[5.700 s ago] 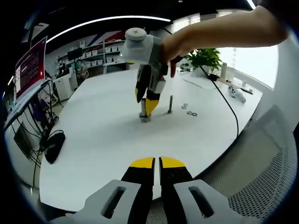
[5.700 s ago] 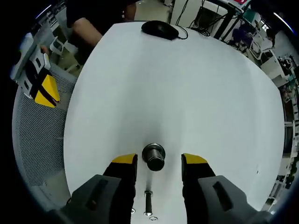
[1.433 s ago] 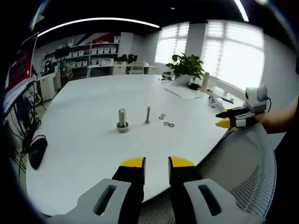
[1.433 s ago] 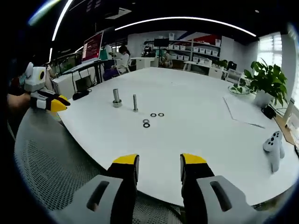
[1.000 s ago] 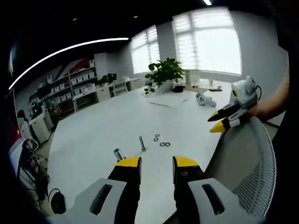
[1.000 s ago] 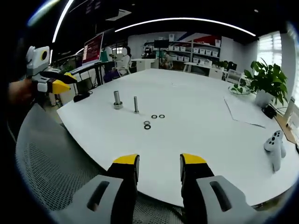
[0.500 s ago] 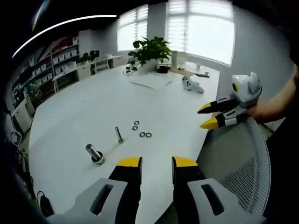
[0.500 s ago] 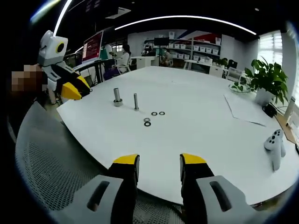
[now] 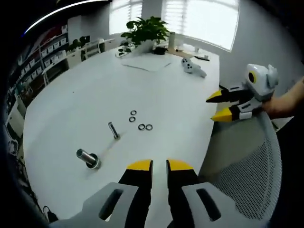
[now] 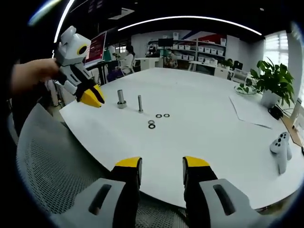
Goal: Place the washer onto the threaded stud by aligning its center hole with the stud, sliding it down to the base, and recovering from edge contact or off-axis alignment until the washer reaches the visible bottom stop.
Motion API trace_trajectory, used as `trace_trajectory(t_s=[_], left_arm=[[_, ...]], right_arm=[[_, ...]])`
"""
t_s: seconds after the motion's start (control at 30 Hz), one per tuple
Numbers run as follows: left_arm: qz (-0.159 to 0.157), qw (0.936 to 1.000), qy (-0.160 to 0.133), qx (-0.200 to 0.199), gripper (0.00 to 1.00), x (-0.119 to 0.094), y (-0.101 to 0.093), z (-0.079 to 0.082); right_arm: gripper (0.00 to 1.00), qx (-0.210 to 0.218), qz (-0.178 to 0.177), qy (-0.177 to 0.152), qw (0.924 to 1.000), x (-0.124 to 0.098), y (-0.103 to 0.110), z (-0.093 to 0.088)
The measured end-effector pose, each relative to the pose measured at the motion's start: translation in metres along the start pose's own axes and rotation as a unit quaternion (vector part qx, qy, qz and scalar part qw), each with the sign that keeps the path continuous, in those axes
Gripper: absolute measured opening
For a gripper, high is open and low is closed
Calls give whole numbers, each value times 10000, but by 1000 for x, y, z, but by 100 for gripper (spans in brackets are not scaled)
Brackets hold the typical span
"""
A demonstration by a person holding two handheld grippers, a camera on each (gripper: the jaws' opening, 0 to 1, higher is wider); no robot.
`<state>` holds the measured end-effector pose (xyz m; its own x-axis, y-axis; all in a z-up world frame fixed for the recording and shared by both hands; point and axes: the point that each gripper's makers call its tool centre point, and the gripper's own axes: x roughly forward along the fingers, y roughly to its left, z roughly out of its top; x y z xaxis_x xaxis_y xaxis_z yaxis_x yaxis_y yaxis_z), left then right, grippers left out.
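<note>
My left gripper (image 9: 159,165): jaws nearly together with a thin gap, nothing between them, held over the near edge of the white table (image 9: 85,95). I also see it in the right gripper view (image 10: 92,98), above the table's left edge, held by a hand (image 10: 31,71).

My right gripper (image 10: 161,164): jaws apart, nothing held, hovering off the table's near edge (image 10: 199,142) above a mesh chair back (image 10: 52,175). In the left gripper view it appears at the right (image 9: 219,105), jaws spread, beyond the table's edge and above the chair (image 9: 242,161).

Task items, all on the table and well apart from both grippers:
- Thin stud (image 9: 113,130), upright (image 10: 140,103).
- Thicker post on a flanged base (image 9: 87,157), just beside the stud (image 10: 121,99).
- Four washers lying flat near the stud: one pair of washers (image 9: 145,127) side by side, another pair (image 9: 132,116) next to them. In the right gripper view the two pairs (image 10: 162,115) and (image 10: 151,124) lie just to the right of the stud. None is on the stud.

Other things on the table:
- Sheet of paper (image 9: 145,61) at the far side (image 10: 249,111).
- White game controller (image 9: 192,69), near the right edge in the right gripper view (image 10: 280,147).
- Potted plant (image 9: 145,31) beyond the paper (image 10: 270,83).

Nothing lies between either gripper and the washers; open tabletop separates them.

Surroundings: windows (image 9: 204,19), shelves (image 10: 199,50), a red screen (image 10: 95,47).
</note>
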<state>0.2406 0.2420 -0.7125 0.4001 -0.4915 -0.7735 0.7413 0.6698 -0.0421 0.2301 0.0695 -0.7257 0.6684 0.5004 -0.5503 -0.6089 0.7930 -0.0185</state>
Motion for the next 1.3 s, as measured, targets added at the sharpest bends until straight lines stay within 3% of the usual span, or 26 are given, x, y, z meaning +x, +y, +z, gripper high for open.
trace_trajectory(t_s=[0.27,0.4,0.57,0.8,1.0,1.1,1.17,1.3], left_arm=[[-148,9996,121,183,20,20,10,12],[-250,9982,270,472,22,33,12,20],[-396,9970,300,591,22,50,9,32],[-492,9937,567,837,21,72,12,39],[-579,9836,923,1441,21,84,25,40],[-781,9717,975,2006,20,91,27,44],[-794,9624,1271,2264,15,95,34,39],[-897,9565,1382,2408,15,107,36,40]], right_arm=[[36,37,-71,-10,10000,0,-2,0],[35,45,-85,-14,10000,0,-3,0],[35,50,-101,-8,9999,0,-3,0],[30,125,-76,-91,9999,0,-4,2],[27,114,-27,23,9999,2,-2,0],[23,109,-6,38,9999,1,-2,-1],[23,118,-9,55,9999,1,-2,-2],[23,162,-24,22,9999,1,-3,-1]])
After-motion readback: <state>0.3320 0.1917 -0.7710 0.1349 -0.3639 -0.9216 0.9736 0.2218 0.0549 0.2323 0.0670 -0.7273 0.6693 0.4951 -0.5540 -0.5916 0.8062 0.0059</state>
